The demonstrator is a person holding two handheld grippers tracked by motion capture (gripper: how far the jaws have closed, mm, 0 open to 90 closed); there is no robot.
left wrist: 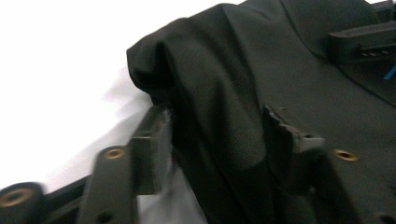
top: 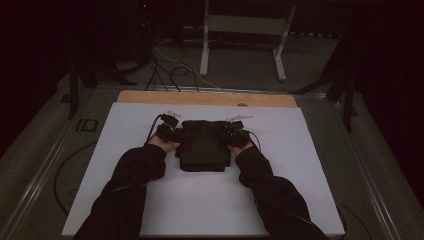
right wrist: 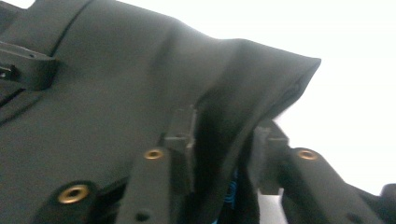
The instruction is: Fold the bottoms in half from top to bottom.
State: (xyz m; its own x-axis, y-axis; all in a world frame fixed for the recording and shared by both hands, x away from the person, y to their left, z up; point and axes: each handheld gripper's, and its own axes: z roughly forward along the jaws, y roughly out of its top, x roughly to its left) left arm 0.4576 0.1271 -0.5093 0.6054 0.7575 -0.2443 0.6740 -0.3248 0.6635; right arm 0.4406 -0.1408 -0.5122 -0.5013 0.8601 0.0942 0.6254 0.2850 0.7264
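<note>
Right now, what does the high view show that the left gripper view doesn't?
High view: both sleeved forearms, with the left gripper and right gripper flanking the whole folded black cloth, plus the wooden table edge, floor cables and a white stand behind. Left gripper view: up close, a raised fold of that cloth lies between its fingers, and the weave is visible. Shared: the black cloth on the white sheet.

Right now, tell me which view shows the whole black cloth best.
The high view: the folded black cloth lies whole on the white table. The left gripper view and the right gripper view each give a close fold of one edge between that gripper's jaws.
</note>
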